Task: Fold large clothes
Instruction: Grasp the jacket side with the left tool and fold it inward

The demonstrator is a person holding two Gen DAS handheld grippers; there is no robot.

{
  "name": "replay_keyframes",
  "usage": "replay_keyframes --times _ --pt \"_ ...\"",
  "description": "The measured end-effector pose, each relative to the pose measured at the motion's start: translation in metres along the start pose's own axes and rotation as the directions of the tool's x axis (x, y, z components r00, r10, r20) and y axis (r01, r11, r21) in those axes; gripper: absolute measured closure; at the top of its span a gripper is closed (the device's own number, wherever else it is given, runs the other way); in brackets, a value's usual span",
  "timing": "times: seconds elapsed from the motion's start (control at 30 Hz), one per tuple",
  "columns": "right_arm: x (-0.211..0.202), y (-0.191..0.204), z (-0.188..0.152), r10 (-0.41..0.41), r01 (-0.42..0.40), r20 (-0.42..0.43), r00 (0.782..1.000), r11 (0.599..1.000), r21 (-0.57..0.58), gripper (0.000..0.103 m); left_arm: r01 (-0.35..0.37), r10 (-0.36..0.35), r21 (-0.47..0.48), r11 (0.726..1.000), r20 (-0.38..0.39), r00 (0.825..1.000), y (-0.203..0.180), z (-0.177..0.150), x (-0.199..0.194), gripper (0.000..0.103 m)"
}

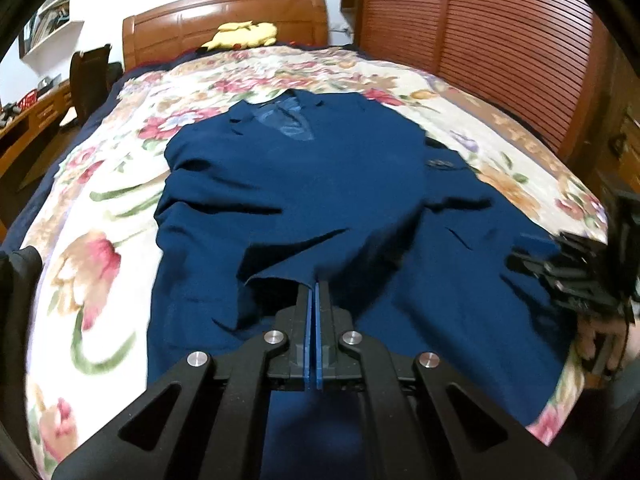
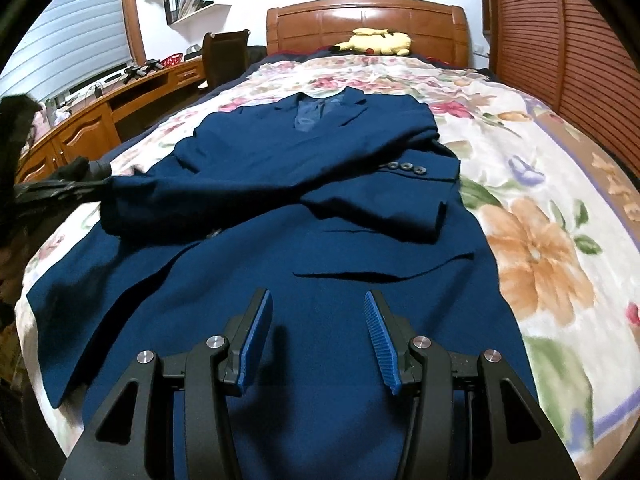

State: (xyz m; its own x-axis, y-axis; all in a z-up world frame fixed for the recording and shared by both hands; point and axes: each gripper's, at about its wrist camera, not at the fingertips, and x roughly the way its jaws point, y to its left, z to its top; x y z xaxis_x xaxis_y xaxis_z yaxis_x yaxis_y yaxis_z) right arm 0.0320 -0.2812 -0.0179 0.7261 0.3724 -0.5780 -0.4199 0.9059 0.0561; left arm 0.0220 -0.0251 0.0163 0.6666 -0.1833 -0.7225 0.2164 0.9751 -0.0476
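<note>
Jacket [image 2: 280, 240] cuff buttons [image 2: 404, 167] sharp — right view only

Left wrist view: looks from the foot of the bed [image 1: 100, 184] toward the headboard [image 1: 224, 20], low and close over the jacket [image 1: 320, 184], its hem at the fingers.
Right wrist view: same direction, low over the jacket [image 2: 320, 220], slightly farther back.
Shared: jacket, floral bedspread [image 2: 540, 200], headboard [image 2: 368, 20], yellow plush toy [image 1: 244, 34] [image 2: 376, 42], slatted wardrobe [image 1: 480, 40].
</note>
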Motion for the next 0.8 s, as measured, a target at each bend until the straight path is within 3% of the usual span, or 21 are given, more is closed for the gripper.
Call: replay_keyframes --times 0.3,0.57,0.63,0.7,0.77,0.8 --pt "-0.021 0.0 -0.011 0.001 0.0 0.022 1.0 1.0 -0.023 0.053 -0.039 0.041 0.052 0.998 -0.031 0.999 -0.033 -0.034 -0.01 0.101" --pt "-0.04 -0.004 -0.013 0.006 -0.004 0.055 0.998 0.999 -0.033 0.053 -0.107 0.104 0.064 0.992 0.045 0.993 -0.037 -0.037 -0.046 0.1" --pt "-0.044 -0.006 -0.013 0.007 -0.005 0.067 0.998 1.0 -0.023 0.053 -0.12 0.117 0.054 0.991 0.062 0.991 -0.031 -0.037 -0.053 0.085" --pt "-0.047 -0.007 -0.016 0.005 -0.004 0.07 0.998 1.0 -0.02 0.053 -0.124 0.12 0.045 0.991 0.086 0.989 -0.021 -0.039 -0.061 0.041" --pt "-0.048 -0.008 -0.018 0.001 0.001 0.069 0.998 1.0 -0.02 0.053 -0.143 0.137 0.046 0.989 0.104 0.985 -0.013 -0.043 -0.065 0.018" --pt "-0.047 -0.009 -0.019 -0.004 0.006 0.066 0.998 1.0 -0.024 0.053 -0.159 0.153 0.044 0.986 0.12 0.981 -0.007 -0.046 -0.067 0.018"
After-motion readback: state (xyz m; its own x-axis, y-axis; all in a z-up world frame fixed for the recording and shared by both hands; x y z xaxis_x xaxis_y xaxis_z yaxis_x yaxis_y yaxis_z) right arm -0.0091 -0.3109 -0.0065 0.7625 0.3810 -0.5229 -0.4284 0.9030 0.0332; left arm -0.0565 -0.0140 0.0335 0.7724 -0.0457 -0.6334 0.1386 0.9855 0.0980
